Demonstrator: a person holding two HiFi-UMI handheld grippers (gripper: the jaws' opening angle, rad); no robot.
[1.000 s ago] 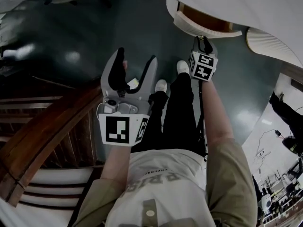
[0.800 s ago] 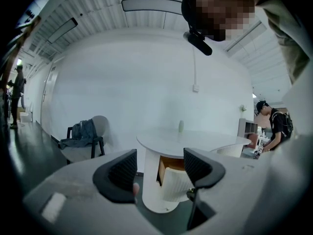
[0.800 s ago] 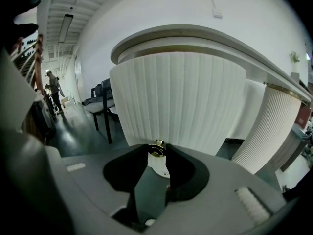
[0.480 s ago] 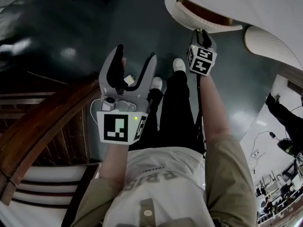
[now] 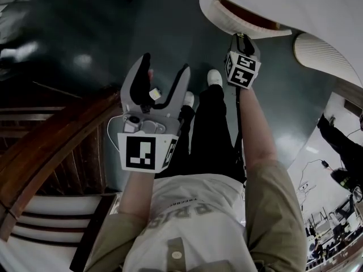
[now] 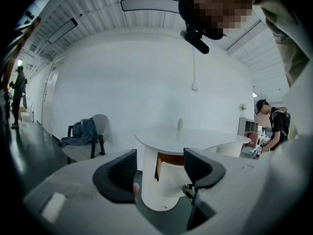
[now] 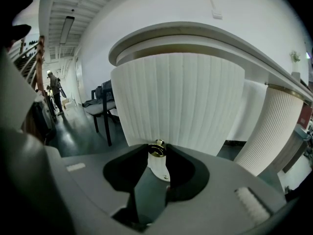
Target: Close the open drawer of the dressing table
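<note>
White ribbed drawer (image 7: 181, 97) of the dressing table (image 7: 205, 35), standing pulled out from under the round top. In the head view its brown inside shows in the gap at the far side of the scene, so closing is not yet done.

The right gripper (image 7: 157, 154) is at the drawer front, its fingers (image 7: 126, 173) pinching the small brass knob (image 7: 157, 148) low on the ribbed face. The left gripper (image 6: 159, 169) hangs in the air at the near left, well apart from the table. Its fingers (image 6: 120, 174) are spread with nothing between them, and the table with its open drawer is seen beyond, through the gap.

Step in hand, as judged: the grip on the knob is made and the push is about to start.

The next move calls for a steady push along the drawer's own run, straight toward the table body. The pinch must be firm enough that the round knob does not slip out sideways. Since the front is curved, a push off that line could skew the drawer in its opening and jam it. The travel should end when the ribbed face sits flush with the table body. The left gripper has no part in this and may keep clear.
</note>
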